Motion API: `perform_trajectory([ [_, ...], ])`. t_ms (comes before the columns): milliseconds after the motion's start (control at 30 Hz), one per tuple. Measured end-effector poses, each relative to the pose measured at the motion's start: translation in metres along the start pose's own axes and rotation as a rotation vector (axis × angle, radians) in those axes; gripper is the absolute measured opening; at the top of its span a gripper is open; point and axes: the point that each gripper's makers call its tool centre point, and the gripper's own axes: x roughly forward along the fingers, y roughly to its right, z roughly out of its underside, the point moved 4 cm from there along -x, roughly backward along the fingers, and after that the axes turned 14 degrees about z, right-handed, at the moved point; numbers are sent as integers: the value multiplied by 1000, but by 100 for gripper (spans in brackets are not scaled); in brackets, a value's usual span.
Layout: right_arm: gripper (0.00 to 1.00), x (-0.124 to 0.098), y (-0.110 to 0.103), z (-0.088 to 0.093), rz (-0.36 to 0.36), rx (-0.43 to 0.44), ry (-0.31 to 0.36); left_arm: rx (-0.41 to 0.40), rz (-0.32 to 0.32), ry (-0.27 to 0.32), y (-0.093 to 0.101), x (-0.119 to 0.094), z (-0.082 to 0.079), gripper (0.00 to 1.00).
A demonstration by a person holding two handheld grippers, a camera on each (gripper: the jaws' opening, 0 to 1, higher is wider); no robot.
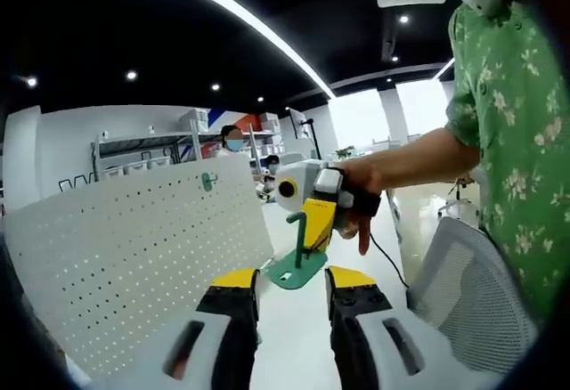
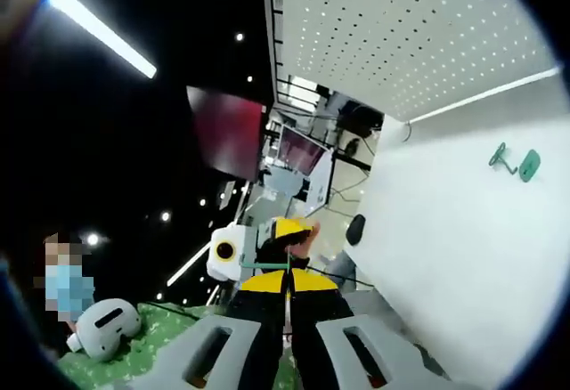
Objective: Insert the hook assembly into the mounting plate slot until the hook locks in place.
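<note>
R claw [image 1: 317,228]: seen in left gripper view at 12 o'clock of centre, held in a person's hand [image 1: 361,196]. Yellow tips closed tight on the hook assembly [image 1: 298,268], gripping its upright green stem; flat green base hangs below the tips, down at the white surface [image 1: 294,337]. Can't tell if base touches it. In right gripper view the 2 tips meet at 6 o'clock w/ a thin green strip of the same part pinched between them.

L claw [image 1: 294,281]: own jaws rise at 6 o'clock of left gripper view, set well apart, nothing between them. Hook assembly sits just beyond the gap, not touching either tip.

Perforated white board [image 1: 134,247]: stands tilted at 9 o'clock in left gripper view, lower edge on the surface. 1 small green fitting [image 1: 208,179] on its face near the top edge, well apart from the held assembly. Right gripper view is rolled: same board at 1 o'clock.

Right gripper view, 3 o'clock: 2 more small green parts [image 2: 515,163] lie on the surface, just beside each other and near the board's edge. 1 looks like a hook, the other like a flat plate; too small to say more.

Other: grey mesh chair [image 1: 463,274] at 4 o'clock in left gripper view; person's green floral shirt [image 1: 517,141] at 2 o'clock; shelving at back of room.
</note>
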Motion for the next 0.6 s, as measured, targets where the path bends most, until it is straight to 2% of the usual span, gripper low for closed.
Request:
perform_trajectory([
  [67, 0, -3, 1, 0, -9, 15, -15, 20, 25, 11, 5, 2, -5, 25],
  [233, 0, -10, -1, 1, -25, 17, -49, 28, 55, 13, 12, 4, -7, 20],
  [367, 0, -12, -2, -2, -19, -10, -26, 26, 57, 15, 13, 5, -7, 18],
  [467, 0, -12, -6, -2, -29, -17, -3, -25, 47, 63, 11, 3, -10, 18],
  [600, 0, -11, -7, -3, -16, -47, 31, -56, 46, 71, 10, 2, -8, 17],
])
